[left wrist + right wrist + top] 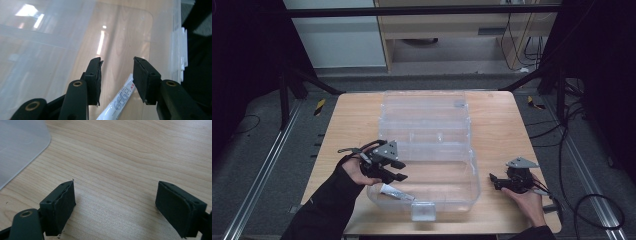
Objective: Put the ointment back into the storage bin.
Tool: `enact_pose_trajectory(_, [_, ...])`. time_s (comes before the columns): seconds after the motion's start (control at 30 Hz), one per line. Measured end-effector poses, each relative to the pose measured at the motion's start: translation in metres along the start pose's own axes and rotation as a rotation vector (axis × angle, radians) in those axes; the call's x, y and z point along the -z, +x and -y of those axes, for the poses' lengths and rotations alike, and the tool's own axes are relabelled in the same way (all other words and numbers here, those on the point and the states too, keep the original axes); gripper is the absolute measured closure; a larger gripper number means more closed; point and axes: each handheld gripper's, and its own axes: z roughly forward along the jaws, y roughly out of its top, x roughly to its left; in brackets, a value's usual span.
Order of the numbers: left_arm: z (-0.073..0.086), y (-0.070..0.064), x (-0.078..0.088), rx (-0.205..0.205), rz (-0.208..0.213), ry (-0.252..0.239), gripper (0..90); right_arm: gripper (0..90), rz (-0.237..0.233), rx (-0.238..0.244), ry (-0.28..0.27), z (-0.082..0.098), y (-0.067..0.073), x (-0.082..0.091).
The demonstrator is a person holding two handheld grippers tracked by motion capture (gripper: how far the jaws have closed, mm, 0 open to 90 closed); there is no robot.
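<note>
High view shows us the left gripper (399,171) over the near-left rim of the clear plastic bin (472,187), fingers apart and empty above the white tube (398,193) lying on its floor. Our right gripper (493,181) rests on bare wood-grain worktop (497,125), fingers apart; the tube's far end is cut off in the left gripper view.
</note>
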Motion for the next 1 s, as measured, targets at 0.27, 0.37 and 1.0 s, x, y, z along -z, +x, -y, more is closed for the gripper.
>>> enact_pose_trajectory(0.27, [0.021,-0.004,0.019,0.140,-0.100,-0.162,55.9,16.5,0.004,-0.008,0.000,0.000,0.000,0.000])
enact_pose_trajectory(0.37, [0.027,-0.005,0.022,0.190,-0.119,-0.218,56.1,16.5,0.002,-0.011,0.001,0.000,0.000,0.000])
enact_pose_trajectory(1.0, [0.095,-0.006,0.060,0.436,-0.457,-0.375,54.2,16.4,0.002,-0.023,-0.008,0.000,-0.002,0.002])
